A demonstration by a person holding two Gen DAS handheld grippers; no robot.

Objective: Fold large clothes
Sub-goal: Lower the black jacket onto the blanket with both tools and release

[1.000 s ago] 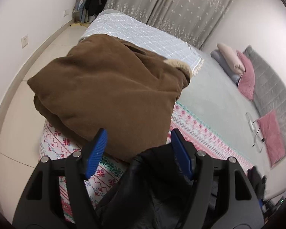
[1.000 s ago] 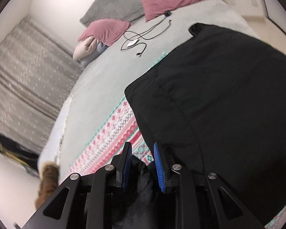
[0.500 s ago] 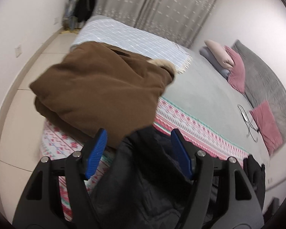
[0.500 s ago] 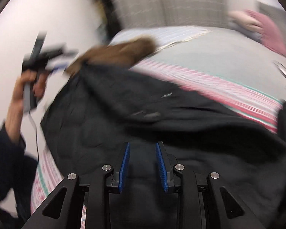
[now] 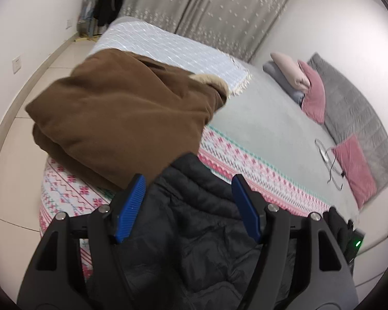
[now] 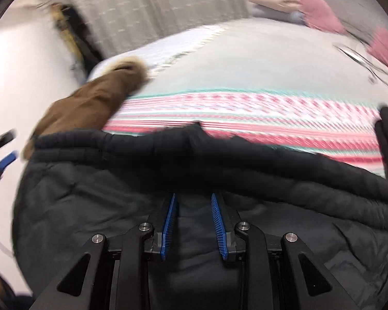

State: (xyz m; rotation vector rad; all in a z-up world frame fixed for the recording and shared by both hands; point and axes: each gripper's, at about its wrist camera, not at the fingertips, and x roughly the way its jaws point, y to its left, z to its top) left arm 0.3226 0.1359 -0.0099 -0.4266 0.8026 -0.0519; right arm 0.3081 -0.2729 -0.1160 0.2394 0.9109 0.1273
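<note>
left wrist view: the left gripper [image 5: 188, 206] stands wide with the black puffer jacket [image 5: 199, 232] bunched between its pads, seemingly pinning one side near the bed's [image 5: 266, 118] foot edge; whether it truly grips i cannot tell. the folded brown coat [image 5: 121, 118] sits at the foot corner. right wrist view: the right gripper [image 6: 192, 222] is narrow, clamping the jacket's hem, likely to carry a fold. no containers are visible.

A grey-sheeted bed [image 5: 266, 118] filled the white-walled room, a patterned pink-and-white blanket [image 5: 258, 170] across its foot and a pale blue throw [image 5: 168, 49] beyond. Pink pillows [image 5: 314, 95] lay against a grey quilted headboard [image 5: 354, 108]. Grey dotted curtains [image 5: 219, 10] hung closed above pale floor tiles [image 5: 18, 129].
</note>
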